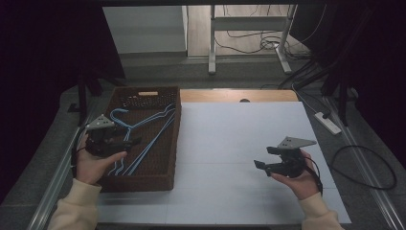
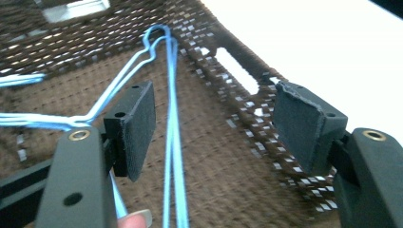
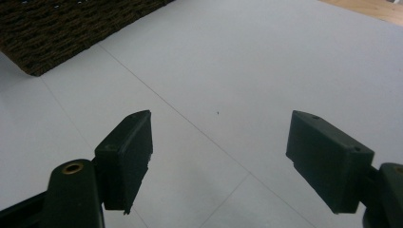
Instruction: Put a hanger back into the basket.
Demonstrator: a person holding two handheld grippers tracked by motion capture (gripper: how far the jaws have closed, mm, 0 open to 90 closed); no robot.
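A brown woven basket [image 1: 139, 182] stands at the table's left and holds several blue wire hangers [image 1: 148, 129]. My left gripper [image 1: 133, 140] hovers over the basket's left side, open. In the left gripper view its pads [image 2: 138, 123] stand wide apart above the hangers [image 2: 171, 118], which lie loose on the basket's floor [image 2: 228, 180] and pass below the gap without touching. My right gripper [image 1: 262, 157] is held over the white table top [image 1: 230, 139] at the right, open, with nothing between its jaws [image 3: 218, 156]. The basket's corner [image 3: 52, 33] shows at the upper left of the right gripper view.
A wooden strip [image 1: 239, 96] runs along the table's far edge. Beyond it stands a metal frame [image 1: 211, 43] with cables on the floor. A power strip [image 1: 328, 122] and a looped cable [image 1: 368, 167] lie to the right of the table.
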